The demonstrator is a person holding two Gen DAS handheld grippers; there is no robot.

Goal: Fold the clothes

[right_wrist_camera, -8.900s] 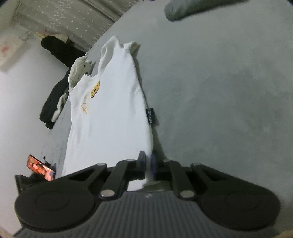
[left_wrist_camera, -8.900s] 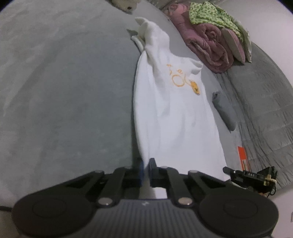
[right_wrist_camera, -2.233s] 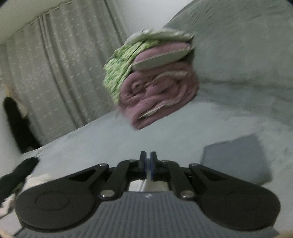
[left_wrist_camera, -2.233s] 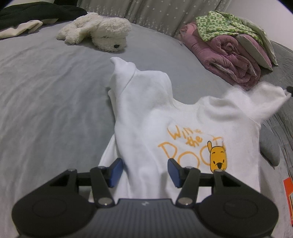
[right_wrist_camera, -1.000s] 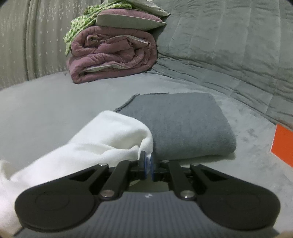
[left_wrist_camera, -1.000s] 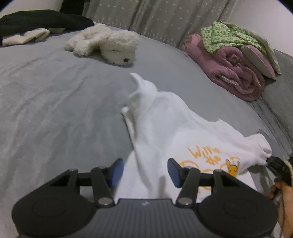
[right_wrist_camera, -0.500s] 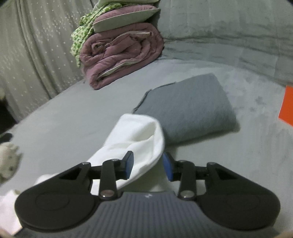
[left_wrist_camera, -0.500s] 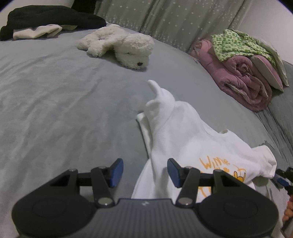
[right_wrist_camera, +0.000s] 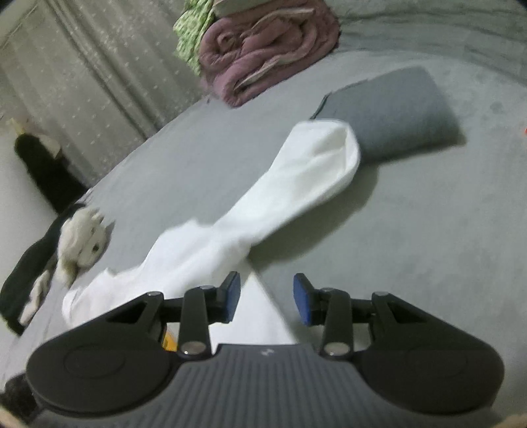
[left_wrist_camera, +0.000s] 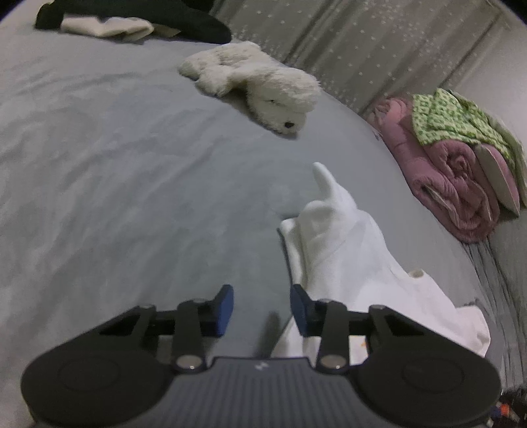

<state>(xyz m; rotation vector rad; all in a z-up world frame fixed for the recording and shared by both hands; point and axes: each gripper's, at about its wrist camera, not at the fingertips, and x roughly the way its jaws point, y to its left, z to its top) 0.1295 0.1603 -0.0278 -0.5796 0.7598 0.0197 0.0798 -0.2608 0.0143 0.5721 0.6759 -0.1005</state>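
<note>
A white sweatshirt (left_wrist_camera: 349, 250) lies spread on the grey bed, one sleeve pointing away in the left wrist view. My left gripper (left_wrist_camera: 262, 309) is open just left of the shirt's edge, nothing between its fingers. In the right wrist view the other white sleeve (right_wrist_camera: 303, 177) stretches away, its cuff resting by a folded grey cloth (right_wrist_camera: 392, 105). My right gripper (right_wrist_camera: 266, 298) hangs open above the shirt's body, holding nothing. A sliver of the orange print shows under its left arm.
A white plush dog (left_wrist_camera: 263, 82) lies at the back, with dark clothes (left_wrist_camera: 138, 16) behind it. A rolled pink quilt (left_wrist_camera: 454, 184) topped by green cloth sits at the right, seen also as the pink quilt (right_wrist_camera: 263, 52) near the curtain.
Both grippers have pulled back from the shirt. The right gripper, shut on the sleeve cuff a second ago, has opened and left the sleeve lying flat. The left gripper has shifted left.
</note>
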